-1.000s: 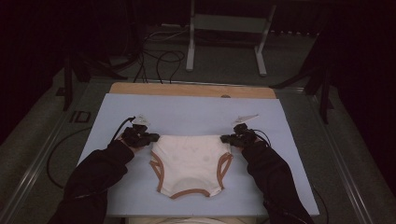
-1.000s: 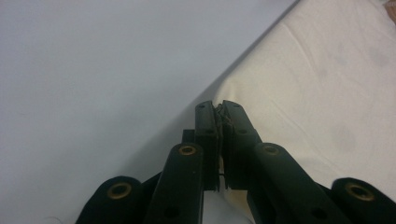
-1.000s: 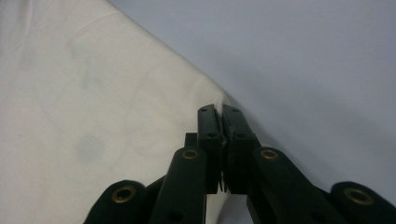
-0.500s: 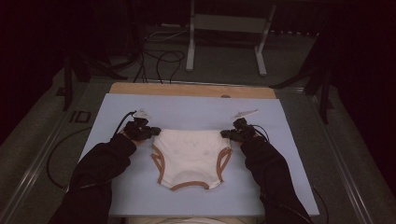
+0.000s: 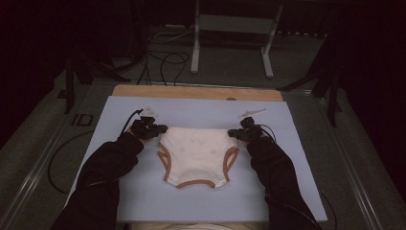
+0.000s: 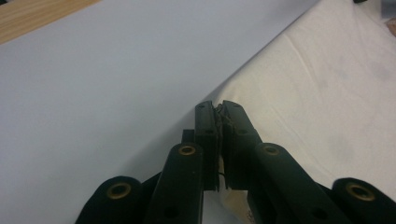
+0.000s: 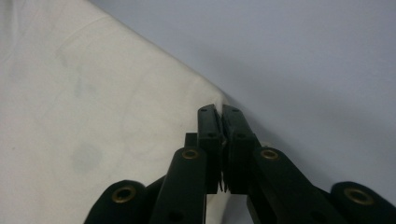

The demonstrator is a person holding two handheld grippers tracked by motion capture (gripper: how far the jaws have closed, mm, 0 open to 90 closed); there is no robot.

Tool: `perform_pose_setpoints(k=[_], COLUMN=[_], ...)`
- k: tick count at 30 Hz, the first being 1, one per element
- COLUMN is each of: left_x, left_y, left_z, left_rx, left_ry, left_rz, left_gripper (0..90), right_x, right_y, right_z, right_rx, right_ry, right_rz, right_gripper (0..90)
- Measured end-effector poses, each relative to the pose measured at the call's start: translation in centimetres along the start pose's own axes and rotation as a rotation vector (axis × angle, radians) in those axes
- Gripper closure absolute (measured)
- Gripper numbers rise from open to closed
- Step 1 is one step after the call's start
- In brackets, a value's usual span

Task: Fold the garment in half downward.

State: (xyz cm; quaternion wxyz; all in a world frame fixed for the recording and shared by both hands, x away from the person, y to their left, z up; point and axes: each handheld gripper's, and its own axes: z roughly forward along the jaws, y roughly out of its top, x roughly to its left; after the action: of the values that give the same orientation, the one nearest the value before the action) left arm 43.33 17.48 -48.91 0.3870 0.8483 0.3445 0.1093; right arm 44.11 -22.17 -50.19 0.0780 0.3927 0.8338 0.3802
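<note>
Cream baby pants with brown trim flat on pale blue mat, left gripper and right gripper each clamped on a top corner

From above, the person's forearms run out at the bottom edge, so nothing past the dark sleeves is visible. The near edge of the blue mat is cut there too. The left gripper and right gripper are small and dark in the high view (too small to read how the jaws stand). In the left gripper view, the corner of the cream garment vanishes between the closed jaws, and the cloth runs off the right edge. In the right gripper view, the garment's other corner is likewise swallowed, its cloth leaving at the left. Faint grey marks on the fabric are too blurred to identify. The room beyond the bench is lost in darkness.
</note>
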Motion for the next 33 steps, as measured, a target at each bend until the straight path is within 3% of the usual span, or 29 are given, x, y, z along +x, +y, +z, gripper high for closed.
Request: perform_pose_setpoints(k=[9,12,13,14,15,19,22,23,25,28,33], left_x=[0.4,0.5,0.5,0.6,0.5,0.8,0.9,0.9,0.9,1.0,1.2], left_y=[0.0,-0.1,-0.1,-0.1,0.0,0.0,0.1,0.1,0.1,0.3,0.8], left_z=[1.4,1.7,1.8,1.8,1.8,1.4,1.1,0.9,0.7,-0.1,-1.6], left_rx=[0.046,0.046,0.043,0.047,0.048,0.030,0.025,0.021,0.016,-0.005,-0.060], left_ry=[0.011,0.026,0.036,0.035,0.046,0.056,0.046,0.045,0.013,0.009,-0.002], left_rz=[-0.020,-0.027,-0.034,-0.034,-0.033,-0.083,-0.101,-0.108,-0.099,-0.098,-0.130], left_gripper=[83.5,70.8,70.8,57.5,51.0,34.8,18.6,17.4,7.8,1.2,1.2], right_x=[-0.5,-0.5,-0.5,-0.6,-0.6,-0.7,-0.6,-0.6,-0.6,-0.5,0.1], right_y=[0.2,0.2,0.2,0.2,0.2,0.5,0.6,0.6,0.6,0.6,0.7], right_z=[0.5,0.7,0.7,0.7,0.7,0.1,-0.3,-0.5,-0.8,-1.1,-1.8], right_rx=[0.011,0.016,0.013,0.000,-0.006,-0.035,-0.050,-0.059,-0.079,-0.088,-0.121], right_ry=[-0.019,-0.023,-0.026,-0.030,-0.030,-0.031,-0.017,-0.013,0.012,0.023,0.021], right_rz=[0.004,0.005,0.009,0.017,0.020,0.042,0.055,0.062,0.072,0.077,0.053], right_gripper=[87.2,85.6,82.0,70.3,64.1,43.4,30.2,27.7,18.8,14.2,12.2])
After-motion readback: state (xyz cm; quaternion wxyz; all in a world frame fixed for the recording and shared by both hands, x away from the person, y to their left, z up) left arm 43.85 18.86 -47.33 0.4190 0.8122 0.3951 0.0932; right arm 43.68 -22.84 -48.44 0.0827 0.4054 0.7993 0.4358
